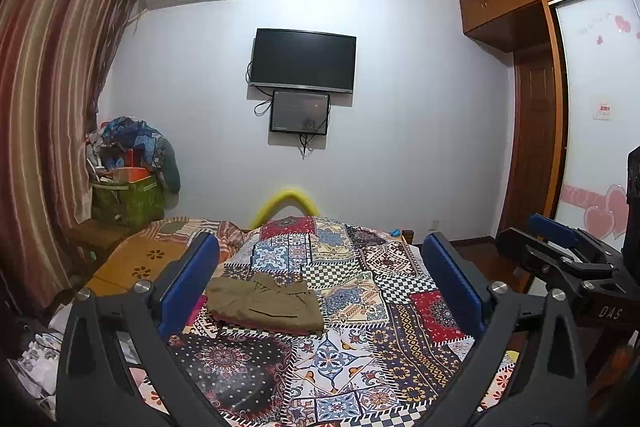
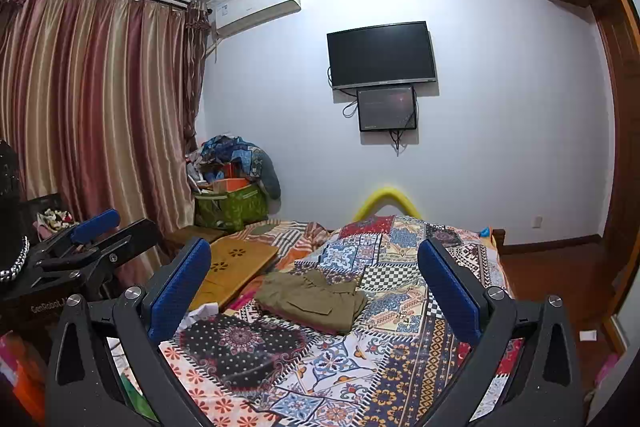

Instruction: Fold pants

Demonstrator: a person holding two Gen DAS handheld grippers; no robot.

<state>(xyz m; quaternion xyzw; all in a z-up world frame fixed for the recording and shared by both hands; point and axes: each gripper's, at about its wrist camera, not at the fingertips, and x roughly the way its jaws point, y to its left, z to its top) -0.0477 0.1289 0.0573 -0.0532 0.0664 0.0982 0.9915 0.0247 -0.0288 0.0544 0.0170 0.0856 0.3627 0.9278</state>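
Olive-green pants (image 1: 266, 305) lie folded into a compact rectangle on the patchwork bedspread (image 1: 360, 347); they also show in the right wrist view (image 2: 312, 301). My left gripper (image 1: 320, 279) is open and empty, held above the bed with the pants between and beyond its blue pads (image 1: 188, 287). My right gripper (image 2: 314, 283) is open and empty, also raised short of the pants. The right gripper also shows at the right edge of the left wrist view (image 1: 560, 247), and the left gripper at the left edge of the right wrist view (image 2: 92, 239).
A wooden lap table (image 2: 232, 267) lies on the bed's left side. A green box (image 2: 232, 205) piled with clothes stands by the striped curtain (image 2: 92, 107). A TV (image 2: 382, 55) hangs on the far wall. A wardrobe (image 1: 536, 115) stands to the right.
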